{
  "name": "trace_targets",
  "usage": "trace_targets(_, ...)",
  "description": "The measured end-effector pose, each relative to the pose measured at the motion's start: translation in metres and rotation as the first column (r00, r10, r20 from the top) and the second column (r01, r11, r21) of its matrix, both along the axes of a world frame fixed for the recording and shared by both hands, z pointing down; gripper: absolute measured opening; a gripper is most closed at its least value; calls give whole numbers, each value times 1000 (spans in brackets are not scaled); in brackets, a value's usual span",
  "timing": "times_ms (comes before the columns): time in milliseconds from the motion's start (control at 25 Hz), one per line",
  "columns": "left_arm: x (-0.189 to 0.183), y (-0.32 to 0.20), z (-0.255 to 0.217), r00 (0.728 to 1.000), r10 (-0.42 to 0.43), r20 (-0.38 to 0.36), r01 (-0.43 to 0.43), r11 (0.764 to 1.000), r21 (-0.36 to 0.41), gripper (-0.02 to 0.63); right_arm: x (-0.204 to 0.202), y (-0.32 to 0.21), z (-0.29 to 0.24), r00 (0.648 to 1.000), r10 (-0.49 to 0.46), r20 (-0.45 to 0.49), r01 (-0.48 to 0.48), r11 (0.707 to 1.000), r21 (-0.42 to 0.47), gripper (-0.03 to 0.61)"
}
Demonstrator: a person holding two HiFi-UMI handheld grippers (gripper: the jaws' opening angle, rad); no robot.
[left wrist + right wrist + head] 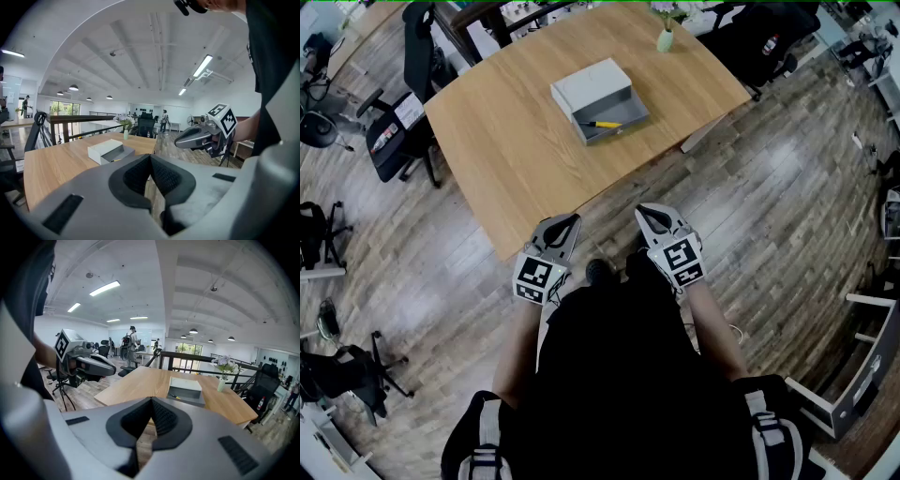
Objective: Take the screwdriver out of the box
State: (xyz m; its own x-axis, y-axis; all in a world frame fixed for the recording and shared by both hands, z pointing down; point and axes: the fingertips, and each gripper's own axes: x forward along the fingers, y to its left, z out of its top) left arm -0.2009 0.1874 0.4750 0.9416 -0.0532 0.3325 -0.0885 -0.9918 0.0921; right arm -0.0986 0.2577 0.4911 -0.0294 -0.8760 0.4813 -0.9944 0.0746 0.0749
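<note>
Screwdriver (602,124): lay crosswise in open box (592,82) on table (516,159), well ahead of both grippers. Left gripper (565,222), right gripper (649,214): jaws closed, empty; neither clearly nearer.

- I see grey moulded shells on my left gripper (566,221) and right gripper (649,214).
- Each carries a black-and-white marker cube (540,278).
- The fingers (136,176) have black ribbed lining.
- The person wears a black top (619,375).

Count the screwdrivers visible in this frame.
1. A yellow-handled screwdriver lies in the open half of the grey box on the wooden table. The lidded half could hide more.
</note>
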Motion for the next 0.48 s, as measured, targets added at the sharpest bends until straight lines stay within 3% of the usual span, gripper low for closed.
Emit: trace_targets(480, -1, 5, -4, 1000, -8, -4, 8, 1000, 16, 21, 2, 5, -2, 999, 23, 45, -23, 1000, 10, 25)
